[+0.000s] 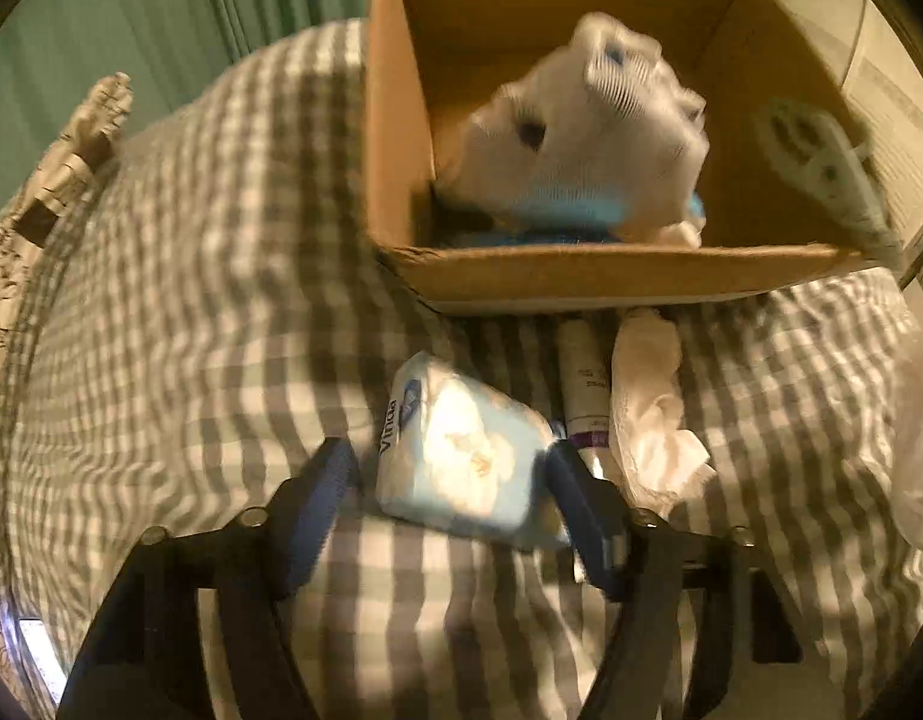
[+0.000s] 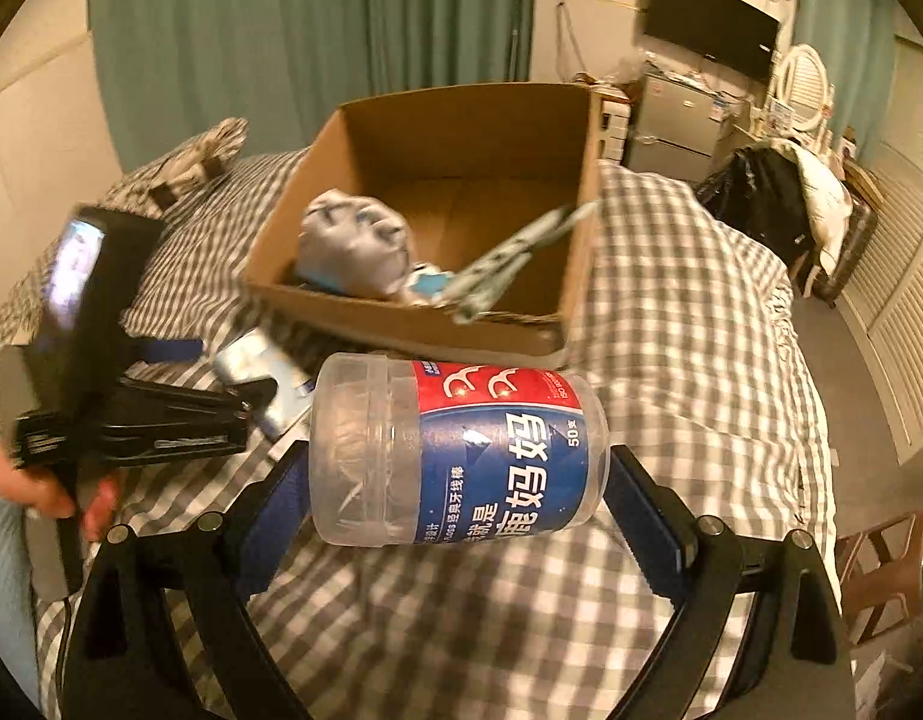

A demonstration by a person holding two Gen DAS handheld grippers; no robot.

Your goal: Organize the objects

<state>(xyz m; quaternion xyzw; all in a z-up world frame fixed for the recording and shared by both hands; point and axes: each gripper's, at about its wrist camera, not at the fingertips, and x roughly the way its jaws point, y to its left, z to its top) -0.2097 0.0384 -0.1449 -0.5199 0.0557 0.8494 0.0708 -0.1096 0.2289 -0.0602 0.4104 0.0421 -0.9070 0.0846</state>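
Observation:
A cardboard box point(image 1: 581, 276) stands on the checked bed and holds a rolled white sock bundle point(image 1: 581, 132) and a patterned clip point(image 1: 821, 162); the box also shows in the right wrist view point(image 2: 401, 324). My left gripper point(image 1: 449, 474) is open around a blue-white tissue pack point(image 1: 461, 456) lying on the bed, its fingers on either side. My right gripper point(image 2: 455, 468) is shut on a clear floss-pick jar point(image 2: 461, 450) with a red and blue label, held sideways above the bed in front of the box.
A white tube point(image 1: 581, 384) and a crumpled white cloth point(image 1: 647, 402) lie beside the tissue pack by the box. A pillow point(image 2: 191, 162) lies at the bed's far left. A fridge, bags and a chair stand right of the bed.

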